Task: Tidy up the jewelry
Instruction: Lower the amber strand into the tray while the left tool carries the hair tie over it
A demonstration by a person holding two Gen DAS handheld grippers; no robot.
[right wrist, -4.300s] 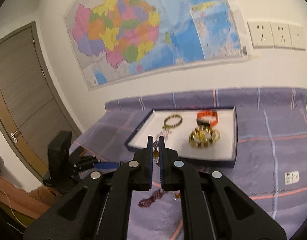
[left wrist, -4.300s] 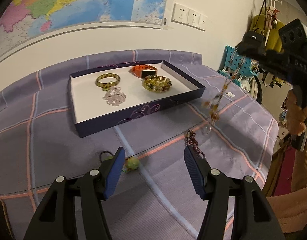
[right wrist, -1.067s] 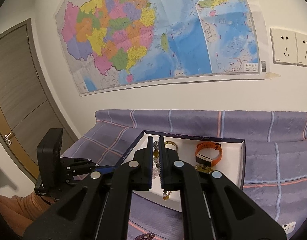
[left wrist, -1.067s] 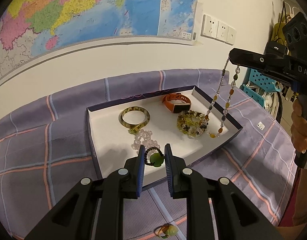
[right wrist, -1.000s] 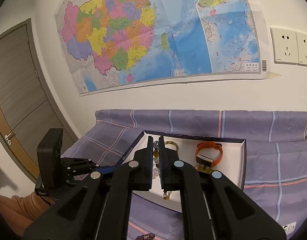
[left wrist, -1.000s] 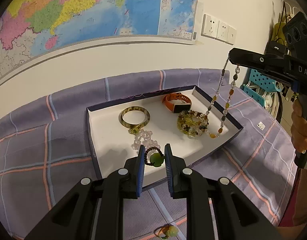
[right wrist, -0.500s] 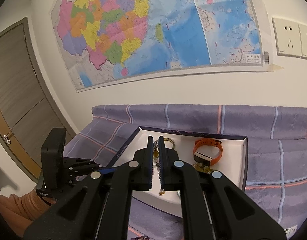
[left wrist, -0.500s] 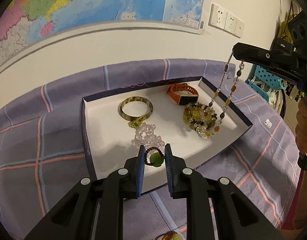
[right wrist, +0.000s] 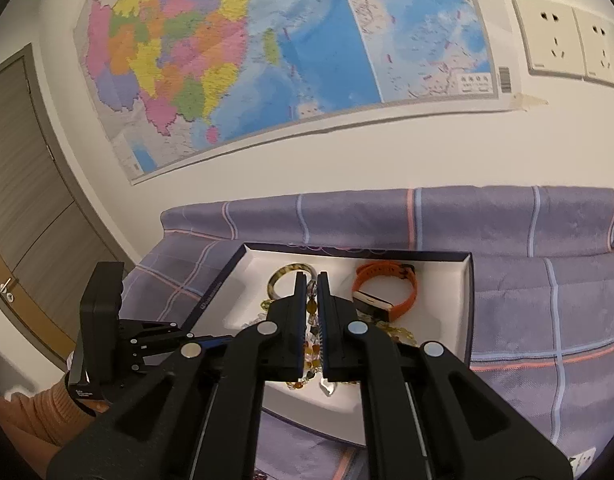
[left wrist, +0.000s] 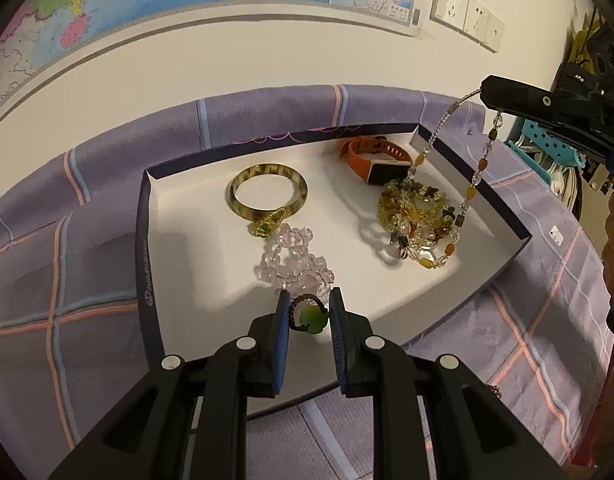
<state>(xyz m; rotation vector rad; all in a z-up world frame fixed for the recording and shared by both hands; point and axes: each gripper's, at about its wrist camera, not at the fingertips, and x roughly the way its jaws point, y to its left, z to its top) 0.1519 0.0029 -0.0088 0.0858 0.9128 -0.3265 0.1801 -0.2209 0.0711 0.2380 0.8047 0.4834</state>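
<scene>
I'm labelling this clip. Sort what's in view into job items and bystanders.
Job items:
- left gripper, shut on green bead ring
- right gripper, shut on long amber bead necklace
- white-lined navy tray
- mottled yellow bangle
- orange smartwatch
- clear crystal bracelet
- yellow chip-bead bracelet

Bystanders:
- wall map
- white wall sockets
- brown door

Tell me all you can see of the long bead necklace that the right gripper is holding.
The bead necklace is a thin strand of amber, clear and dark beads. It hangs in a loop from the shut right gripper, over the tray. Its lower end rests on the yellow bead bracelet inside the tray.
</scene>
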